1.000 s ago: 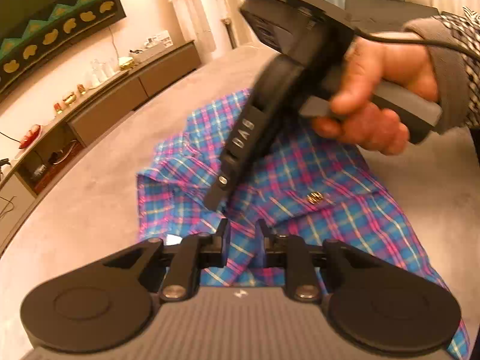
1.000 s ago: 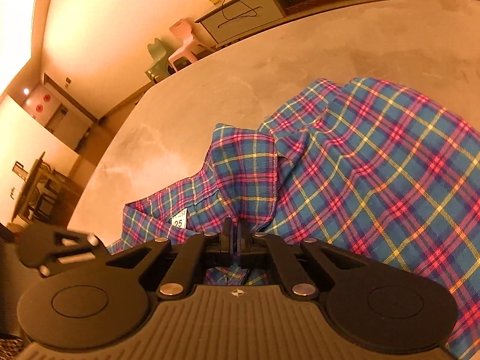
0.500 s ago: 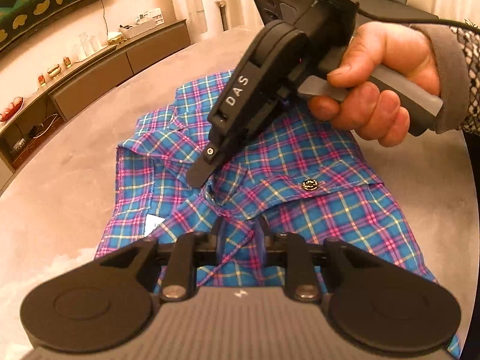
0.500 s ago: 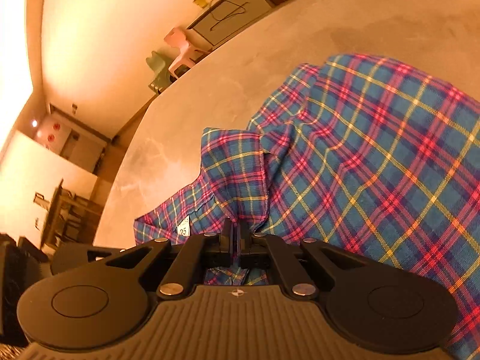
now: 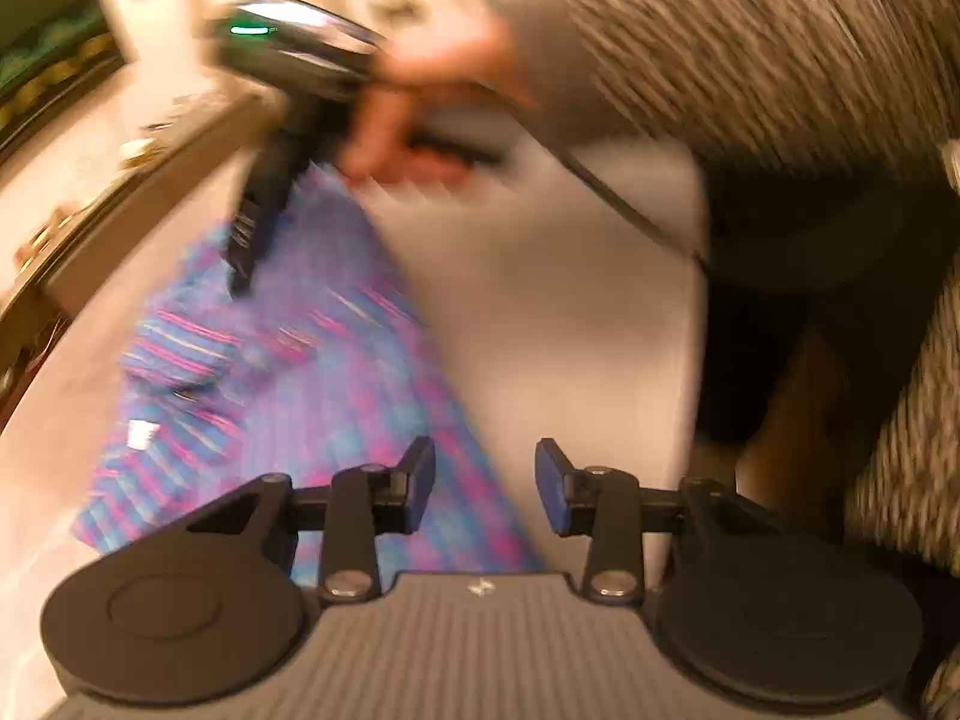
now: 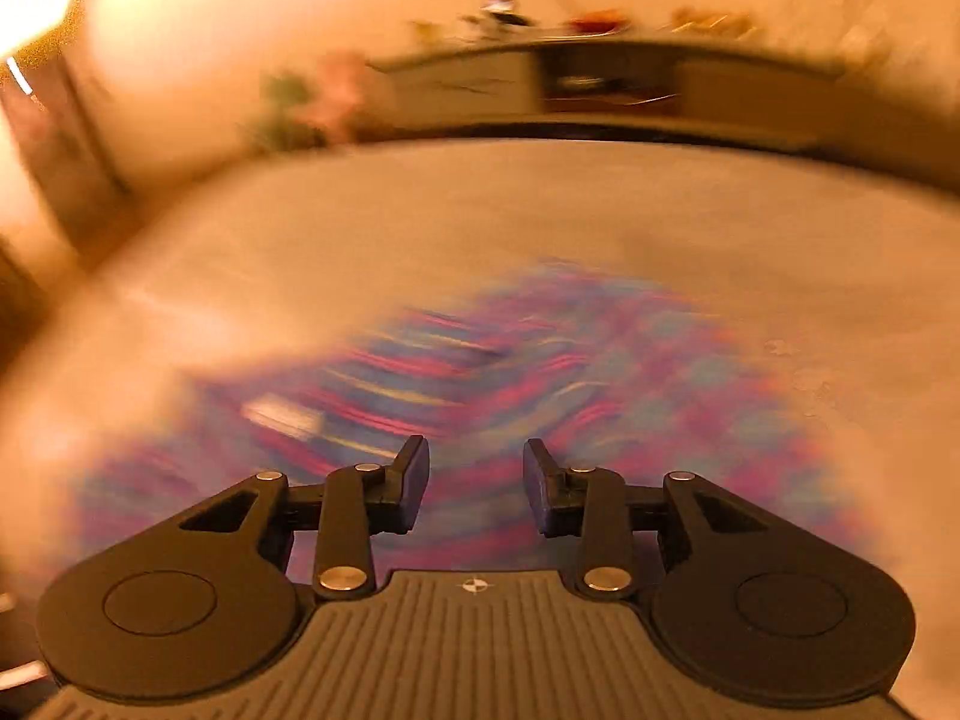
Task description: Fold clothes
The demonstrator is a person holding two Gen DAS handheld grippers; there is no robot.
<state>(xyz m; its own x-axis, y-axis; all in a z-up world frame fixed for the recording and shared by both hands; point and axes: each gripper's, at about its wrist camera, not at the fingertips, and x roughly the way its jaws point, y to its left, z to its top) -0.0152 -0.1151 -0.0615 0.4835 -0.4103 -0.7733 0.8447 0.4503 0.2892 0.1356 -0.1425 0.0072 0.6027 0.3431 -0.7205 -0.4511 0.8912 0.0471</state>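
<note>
Both views are smeared by motion. The blue and pink plaid shirt [image 5: 312, 372] lies flat on the pale table [image 5: 570, 330], its white label [image 5: 141, 435] showing at the left. My left gripper [image 5: 483, 468] hovers over the shirt's right edge, its jaws opening with nothing between them. A hand [image 5: 420, 96] carries my right gripper [image 5: 252, 240] over the shirt's far end, fingers pointing down. In the right wrist view the right gripper [image 6: 477, 462] hangs above the shirt [image 6: 600, 372], jaws opening and empty, with the label [image 6: 282, 414] to the left.
The person's patterned sleeve and dark body [image 5: 780, 90] fill the right of the left wrist view, by the table's edge. A low sideboard [image 5: 120, 204] with small items runs along the far wall and appears again as the sideboard [image 6: 600, 78]. Bare table [image 6: 420, 228] surrounds the shirt.
Both grippers have let go of the shirt and their jaws have parted. The left view has swung right toward the table edge. The right gripper has lifted and rolled; the shirt lies flat.
</note>
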